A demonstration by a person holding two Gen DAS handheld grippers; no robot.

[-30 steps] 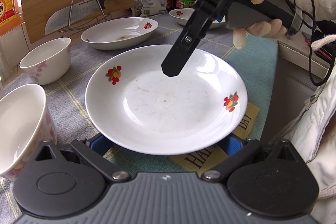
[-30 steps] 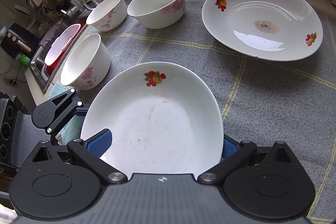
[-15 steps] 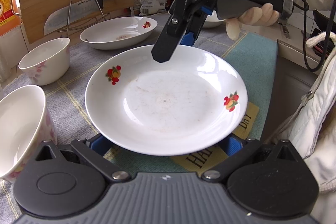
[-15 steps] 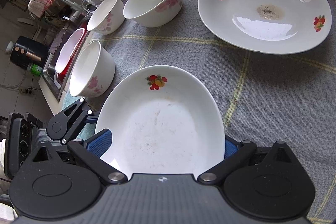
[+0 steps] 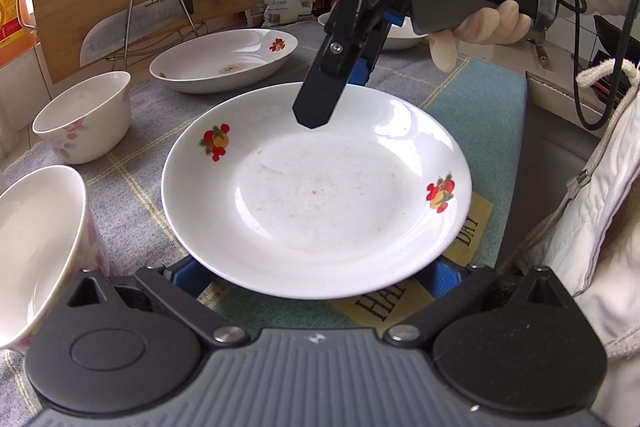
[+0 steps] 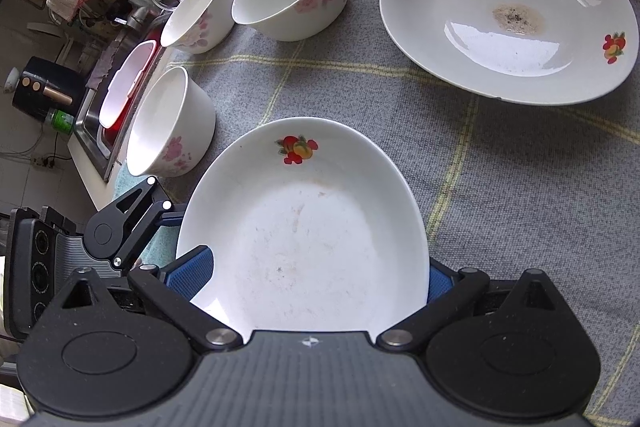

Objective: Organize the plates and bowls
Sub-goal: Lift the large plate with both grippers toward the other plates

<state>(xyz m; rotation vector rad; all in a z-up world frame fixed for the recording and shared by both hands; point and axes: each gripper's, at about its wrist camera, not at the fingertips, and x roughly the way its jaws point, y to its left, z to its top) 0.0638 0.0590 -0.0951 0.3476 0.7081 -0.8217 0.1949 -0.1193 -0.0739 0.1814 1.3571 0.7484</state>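
Note:
A white plate with fruit prints (image 5: 316,195) lies on the cloth between both grippers; it also shows in the right wrist view (image 6: 308,231). My left gripper (image 5: 316,277) sits at its near rim, blue pads wide apart and mostly hidden under the rim. My right gripper (image 5: 340,87) is at the far rim, its jaws spread either side of the plate in the right wrist view. A second fruit plate (image 5: 224,61) lies behind; it has a dark stain (image 6: 516,17). White floral bowls (image 5: 86,117) (image 5: 36,251) stand left.
A grey checked cloth (image 6: 500,163) covers the counter. A cutting board and knife on a wire rack (image 5: 160,3) stand behind. A sink with a red basin (image 6: 120,87) is beyond the bowls. Another small bowl (image 5: 396,31) is behind the right gripper.
The right gripper swung back over the far rim of the plate and came lower and closer. The plate and the left gripper have stayed put.

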